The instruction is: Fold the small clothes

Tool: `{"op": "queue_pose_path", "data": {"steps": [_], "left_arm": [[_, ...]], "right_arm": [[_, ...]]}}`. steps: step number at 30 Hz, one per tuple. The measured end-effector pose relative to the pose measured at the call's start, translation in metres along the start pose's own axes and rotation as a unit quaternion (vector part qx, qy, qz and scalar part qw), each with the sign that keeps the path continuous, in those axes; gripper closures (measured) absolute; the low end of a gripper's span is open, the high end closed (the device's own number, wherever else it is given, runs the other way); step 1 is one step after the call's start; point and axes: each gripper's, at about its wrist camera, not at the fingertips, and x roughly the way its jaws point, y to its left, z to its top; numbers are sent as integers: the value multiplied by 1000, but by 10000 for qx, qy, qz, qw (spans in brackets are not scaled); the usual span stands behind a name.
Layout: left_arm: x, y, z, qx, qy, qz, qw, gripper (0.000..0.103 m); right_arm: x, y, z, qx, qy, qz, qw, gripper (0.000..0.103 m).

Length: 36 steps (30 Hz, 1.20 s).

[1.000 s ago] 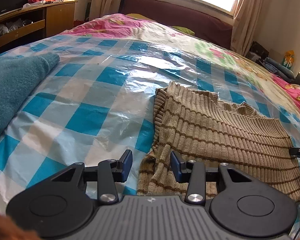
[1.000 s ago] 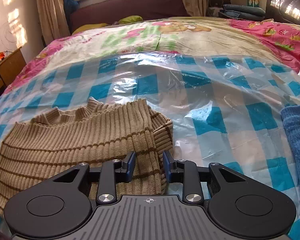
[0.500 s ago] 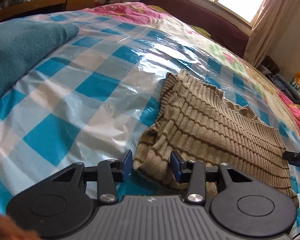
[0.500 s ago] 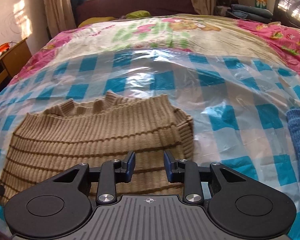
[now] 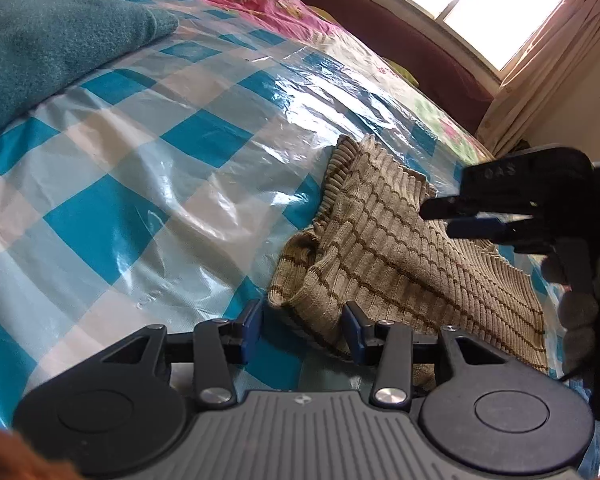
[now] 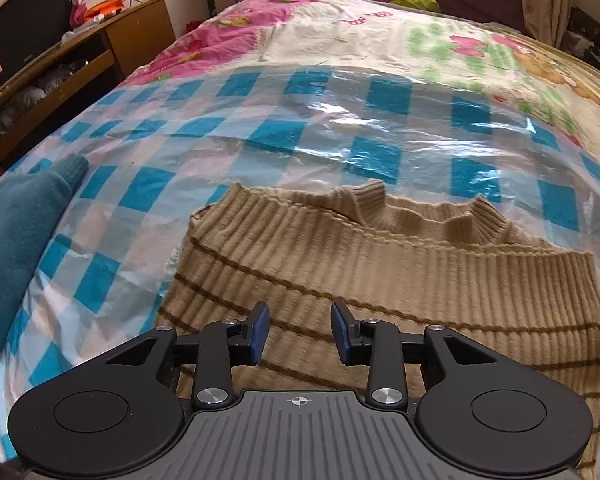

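Observation:
A small tan ribbed sweater with thin brown stripes [image 5: 396, 256] lies on the blue-checked plastic sheet [image 5: 148, 184] over the bed. It also shows in the right wrist view [image 6: 400, 276], with its collar at the far edge. My left gripper [image 5: 303, 322] is open and empty, its jaws astride the sweater's near-left corner. My right gripper [image 6: 299, 332] is open and empty, hovering over the middle of the sweater; it also shows in the left wrist view [image 5: 452, 216] above the sweater's right part.
A teal folded garment [image 5: 48, 44] lies at the left of the sheet, also in the right wrist view [image 6: 16, 236]. A wooden desk [image 6: 100, 48] stands left of the bed. Flowered bedding [image 6: 380, 40], curtains and a window lie beyond.
My right gripper has swung left from the sweater's right edge to above its middle. My left gripper has tipped down and closed in on the sweater's near-left corner. Both stay open.

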Motion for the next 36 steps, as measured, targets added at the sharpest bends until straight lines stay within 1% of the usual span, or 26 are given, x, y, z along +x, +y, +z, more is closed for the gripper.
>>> {"op": "queue_pose_path", "data": {"steps": [3,5,6,7,9,10,16,18,21,23,25,26,28,29,31,34,36], "left_arm": [[-1,4,1,-150,35,-211,9997,56],[-1,6,1,-237,72,-277,9993,55],[-1,7,2,-281,84,-307,9991,55],[-1,8,2,-309,91,-335,9989,55],[0,7,2,-301,113,-357,9988,55],[1,6,2,-279,120,-360,9989,55],[1,8,3,-341,143,-473,9982,55],[1,8,3,-326,142,-469,9983,55],[1,5,2,-209,146,-457,9986,55],[0,3,2,-143,129,-432,9989,55],[0,2,2,-108,99,-395,9991,54],[0,1,2,-99,67,-375,9992,51],[-2,0,2,-68,-32,-301,9995,48],[-2,0,2,-49,-65,-275,9996,46],[-1,-2,1,-14,-95,-259,9996,43],[0,-4,-1,55,-138,-224,9996,39],[0,-5,-2,58,-195,-191,9996,37]], "right_arm": [[15,19,13,50,133,95,9999,69],[24,29,20,81,211,137,9996,68],[28,34,22,57,255,126,9996,65],[33,41,25,-2,312,81,9995,63],[40,51,28,-134,386,-68,9991,61],[45,55,30,-197,425,-132,9988,57],[62,72,41,-261,584,-327,9974,48],[69,81,41,-489,652,-481,9955,47],[82,95,37,-1021,714,-774,9892,47],[87,100,34,-1223,735,-881,9858,47],[88,103,33,-1430,731,-911,9828,50],[87,102,33,-1462,738,-907,9823,52],[84,98,32,-1519,723,-927,9814,67],[81,95,32,-1519,712,-898,9817,69],[76,88,34,-1435,703,-796,9839,78],[68,80,36,-1279,654,-616,9877,85],[62,77,36,-1240,610,-536,9889,86]]}}
